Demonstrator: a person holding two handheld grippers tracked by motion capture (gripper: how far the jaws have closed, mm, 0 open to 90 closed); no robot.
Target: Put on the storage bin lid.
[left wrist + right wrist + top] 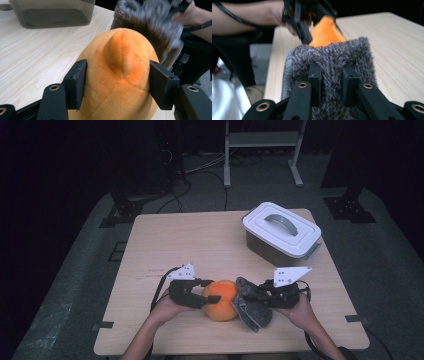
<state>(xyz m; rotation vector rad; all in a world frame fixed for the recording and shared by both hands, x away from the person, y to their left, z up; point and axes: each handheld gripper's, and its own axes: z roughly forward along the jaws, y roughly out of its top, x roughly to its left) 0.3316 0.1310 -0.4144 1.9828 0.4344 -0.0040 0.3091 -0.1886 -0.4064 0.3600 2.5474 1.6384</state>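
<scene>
A light wooden desk [165, 240] carries three things: one orange plush toy [221, 299], one grey fuzzy cloth [251, 309] and one lidded grey bin [281, 232]. Two hand-held grippers work over it, one in each of a person's hands, which come in from the near edge.

The orange plush toy sits near the middle of the near edge. The left gripper [206, 295] grasps it from the left: in the left gripper view its two black jaws press against either side of the toy's rounded body [120, 75], which bulges between them.

The grey fuzzy cloth lies just to the right of the toy, touching its side, and reaches down toward the near edge. The right gripper [250, 296] is clenched on the cloth: in the right gripper view both jaws stand close together with the shaggy pile [329, 65] pinched between them, and the orange toy [325, 32] peeks up behind the cloth.

The single bin stands by the far right corner, well apart from the toy and cloth. Its white lid, with one grey handle on top, is on.

The left half of the desk and the far left corner are bare wood, as is the strip between the bin and the grippers. The near right corner is also bare. Dark floor surrounds the desk on all sides.
</scene>
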